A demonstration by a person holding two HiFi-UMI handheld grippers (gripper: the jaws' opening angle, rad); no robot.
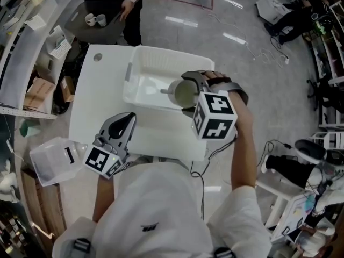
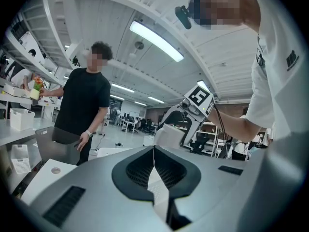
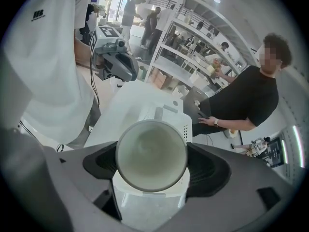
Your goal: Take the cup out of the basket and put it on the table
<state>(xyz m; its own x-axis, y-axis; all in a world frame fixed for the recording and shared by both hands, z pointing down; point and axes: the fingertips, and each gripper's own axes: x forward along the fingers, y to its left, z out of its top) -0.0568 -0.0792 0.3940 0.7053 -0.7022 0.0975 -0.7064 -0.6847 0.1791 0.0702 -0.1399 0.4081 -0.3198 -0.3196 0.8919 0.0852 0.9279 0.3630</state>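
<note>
Carry-out looks like the step in hand: you are gripping the cup (image 1: 183, 94) in your right claw (image 3: 152, 166), whose jaws are standing wide and pressing on its rounded sides. The cup is hanging mouth-up over the near right part of the basket (image 1: 161, 62), close to the near rim. The head view does not settle whether its base is clear of that rim.

Your left claw (image 1: 127, 121) is sitting with its jaws together and gripping nothing, low over the desk (image 1: 102, 90) near its near left corner.

As I judge it, the cup is not yet out, so roughly half the task is remaining. The next move is calling for enough height to pass the near rim, then a short carry toward you. Bare desk is showing in the strip between the basket and the near edge. Keep the cup upright as you are lowering it, and open the jaws only once the base is resting flat.

The cup is looking empty inside, pale and dry. The basket's floor is showing bare where it is visible; the patch under the cup is hidden.
</note>
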